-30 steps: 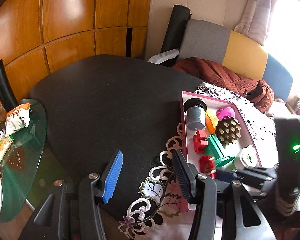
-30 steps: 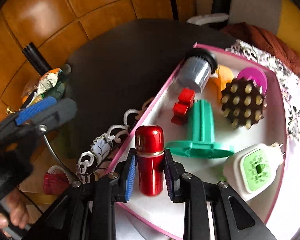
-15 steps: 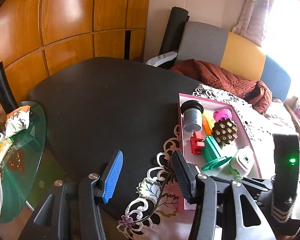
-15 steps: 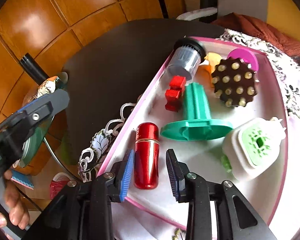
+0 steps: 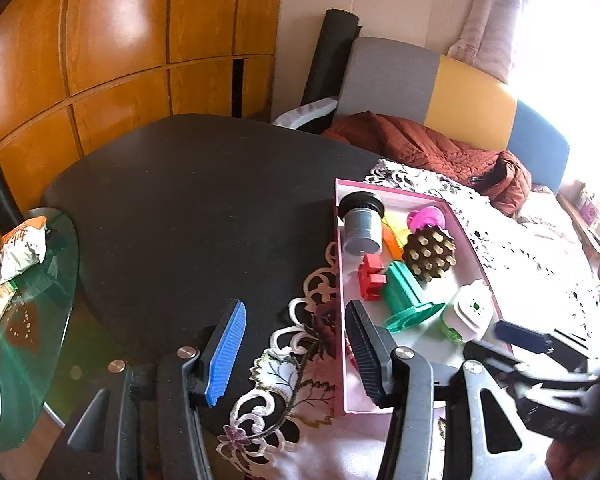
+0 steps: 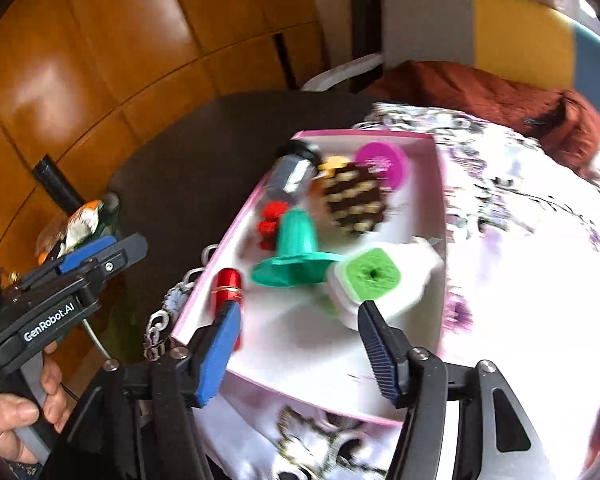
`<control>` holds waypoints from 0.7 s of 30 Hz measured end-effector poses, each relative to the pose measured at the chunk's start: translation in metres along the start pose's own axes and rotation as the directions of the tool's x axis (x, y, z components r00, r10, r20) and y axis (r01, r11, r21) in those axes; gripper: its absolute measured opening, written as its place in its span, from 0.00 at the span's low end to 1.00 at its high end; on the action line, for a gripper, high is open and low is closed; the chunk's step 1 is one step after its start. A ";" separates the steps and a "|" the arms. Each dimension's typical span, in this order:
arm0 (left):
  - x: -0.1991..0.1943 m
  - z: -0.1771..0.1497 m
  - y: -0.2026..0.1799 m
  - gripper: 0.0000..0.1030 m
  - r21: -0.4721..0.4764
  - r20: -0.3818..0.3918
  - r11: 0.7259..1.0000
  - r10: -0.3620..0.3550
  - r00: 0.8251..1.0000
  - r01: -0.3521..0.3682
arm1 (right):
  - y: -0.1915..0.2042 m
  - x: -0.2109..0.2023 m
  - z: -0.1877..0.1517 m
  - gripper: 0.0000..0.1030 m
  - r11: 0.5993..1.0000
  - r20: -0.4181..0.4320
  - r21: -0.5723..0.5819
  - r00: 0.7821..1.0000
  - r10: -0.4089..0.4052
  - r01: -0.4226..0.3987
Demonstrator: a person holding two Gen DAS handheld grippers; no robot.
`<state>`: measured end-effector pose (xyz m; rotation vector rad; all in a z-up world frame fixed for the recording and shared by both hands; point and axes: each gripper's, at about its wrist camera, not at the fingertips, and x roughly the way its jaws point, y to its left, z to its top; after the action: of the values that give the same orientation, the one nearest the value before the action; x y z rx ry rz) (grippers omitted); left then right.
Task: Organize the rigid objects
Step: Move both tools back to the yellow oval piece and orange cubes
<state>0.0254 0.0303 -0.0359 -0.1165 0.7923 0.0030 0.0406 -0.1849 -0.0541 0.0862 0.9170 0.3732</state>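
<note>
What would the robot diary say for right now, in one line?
step: red cylinder lying in pink tray | right gripper: open, empty, above tray | left gripper: open, empty, over table edge

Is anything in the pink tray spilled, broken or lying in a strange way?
Nothing looks spilled or broken. The pink tray holds all items loosely; the red cylinder lies on its side by the near left wall, and the grey cup is tipped over. The right view is blurred.
</note>
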 end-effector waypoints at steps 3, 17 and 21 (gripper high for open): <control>0.001 -0.001 -0.004 0.51 0.007 -0.007 1.000 -0.015 1.000 0.015 | -0.023 -0.019 -0.005 0.69 0.998 0.013 0.047 0.999 -0.047 0.046; 0.001 -0.004 -0.037 0.51 0.090 -0.025 0.991 -0.093 0.995 0.095 | -0.196 -0.124 -0.055 0.76 0.840 -0.024 0.412 0.925 -0.379 0.354; -0.001 -0.006 -0.057 0.51 0.148 -0.038 0.981 -0.119 0.992 0.123 | -0.244 -0.151 -0.080 0.77 0.713 -0.035 0.553 0.867 -0.496 0.431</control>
<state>0.0235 -0.0269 -0.0335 -0.0223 0.8105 -0.1737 -0.0371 -0.4719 -0.0445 0.3924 0.8709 -0.3813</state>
